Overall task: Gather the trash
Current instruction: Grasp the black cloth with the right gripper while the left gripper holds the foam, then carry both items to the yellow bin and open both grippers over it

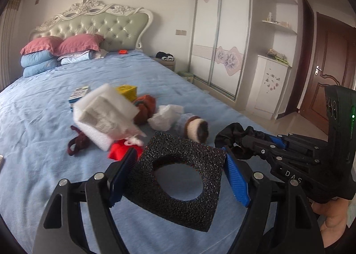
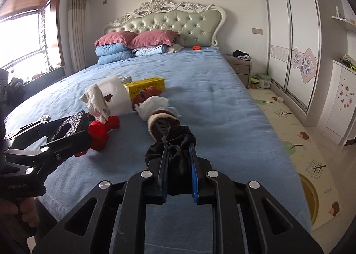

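Observation:
My left gripper (image 1: 180, 151) is shut on a black foam square (image 1: 178, 205) with a round hole, held above the blue bed (image 1: 44, 120). From the right wrist view the left gripper (image 2: 66, 130) and its black foam square (image 2: 74, 123) sit at the left. My right gripper (image 2: 179, 145) is shut on a bunched black cloth (image 2: 178, 165); the left wrist view shows the right gripper (image 1: 242, 140) and the black cloth (image 1: 227, 137) at the right. Beyond both lies a pile: white foam block (image 1: 104, 111), crumpled white bag (image 2: 151, 105), brown-and-cream sock (image 2: 162, 120), red item (image 2: 100, 131).
A yellow box (image 2: 144, 85), a brown knit piece (image 1: 144, 107), a dark red cord (image 1: 75, 145) and a small blue-white box (image 1: 77, 96) lie in the pile. Pillows (image 2: 133, 40) are stacked by the headboard. A nightstand (image 2: 240, 65), wardrobe (image 2: 289, 31) and play mat (image 2: 296, 138) stand right of the bed.

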Available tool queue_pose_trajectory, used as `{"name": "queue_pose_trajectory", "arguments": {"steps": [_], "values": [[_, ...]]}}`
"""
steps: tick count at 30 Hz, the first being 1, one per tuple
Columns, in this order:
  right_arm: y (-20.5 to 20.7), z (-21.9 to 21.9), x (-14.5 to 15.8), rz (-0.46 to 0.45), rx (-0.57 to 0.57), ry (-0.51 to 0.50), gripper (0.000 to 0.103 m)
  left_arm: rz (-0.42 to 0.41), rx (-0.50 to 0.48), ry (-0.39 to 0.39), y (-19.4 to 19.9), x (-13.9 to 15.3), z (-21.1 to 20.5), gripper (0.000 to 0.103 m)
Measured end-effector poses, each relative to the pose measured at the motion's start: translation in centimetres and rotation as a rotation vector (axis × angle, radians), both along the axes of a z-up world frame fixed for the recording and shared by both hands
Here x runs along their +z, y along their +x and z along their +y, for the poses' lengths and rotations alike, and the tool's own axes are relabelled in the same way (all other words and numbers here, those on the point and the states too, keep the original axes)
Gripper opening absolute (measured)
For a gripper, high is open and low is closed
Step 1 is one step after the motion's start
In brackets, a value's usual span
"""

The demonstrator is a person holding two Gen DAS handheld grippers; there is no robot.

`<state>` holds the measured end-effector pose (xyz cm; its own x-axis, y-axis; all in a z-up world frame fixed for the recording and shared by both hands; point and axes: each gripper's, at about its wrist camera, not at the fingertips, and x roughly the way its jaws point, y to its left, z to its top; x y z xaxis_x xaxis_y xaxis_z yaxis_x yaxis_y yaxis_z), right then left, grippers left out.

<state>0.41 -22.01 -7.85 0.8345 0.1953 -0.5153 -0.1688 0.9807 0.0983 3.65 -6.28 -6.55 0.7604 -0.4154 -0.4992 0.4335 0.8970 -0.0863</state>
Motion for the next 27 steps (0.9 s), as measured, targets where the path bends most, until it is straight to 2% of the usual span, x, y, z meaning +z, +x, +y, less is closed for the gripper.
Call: {"name": "queue_pose_trajectory", "arguments": {"steps": [6, 13, 18, 23, 27], "values": [[-1.6, -6.3, 0.3, -0.004, -0.107, 0.001, 0.016, 0.009, -0.150, 0.009, 0.9, 0.4, -7.6, 0.076], [-2.7, -14.1, -0.6, 0.027, -0.221, 0.016, 0.016, 0.073, -0.299, 0.020, 3.2, 0.0, -16.5, 0.076], [-2.9, -19.2, -1.9, 0.068, -0.278, 0.020, 0.016, 0.154, -0.395, 0.052, 4.8, -1.3, -23.0, 0.076], [-3.0, -24.3, -3.5, 0.125, -0.334, 0.028, 0.016, 0.222, -0.496, 0.146, 6.1, -3.3, -29.3, 0.076], [-2.6, -27.8, -5.3, 0.198, -0.352, 0.029, 0.016, 0.319, -0.564, 0.191, 7.9, -4.8, -34.0, 0.076]]}}
